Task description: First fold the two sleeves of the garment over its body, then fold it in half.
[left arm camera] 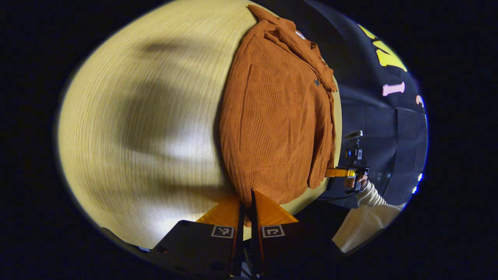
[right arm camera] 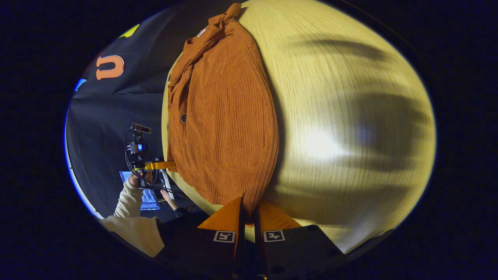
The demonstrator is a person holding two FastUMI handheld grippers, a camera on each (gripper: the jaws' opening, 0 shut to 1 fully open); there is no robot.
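The rust-orange ribbed corduroy garment [left arm camera: 272, 124] lies on the pale wood-grain desk [left arm camera: 148, 128] as a narrow long panel, collar at the far end, no sleeve spread out to either side; the sleeves appear to lie folded over the body already. The left tongs [left arm camera: 246, 202] are pressed together, pinching one corner of the near hem. The right tongs [right arm camera: 249, 208] pinch the other hem corner in the same way, fingers nearly touching through the cloth.

Judging by this, the half fold is in hand. To do it well, both corners should rise together and level, travel toward the collar [left arm camera: 295, 39] at one pace, and land edge on edge, so the tucked sleeves do not slide out.

The cloth is thick, with fine lengthwise ribs, matte and soft; it drapes heavily and will hold a crease loosely. A dark round button [left arm camera: 316, 82] sits near the placket. The desk is smooth, with a bright sheen.
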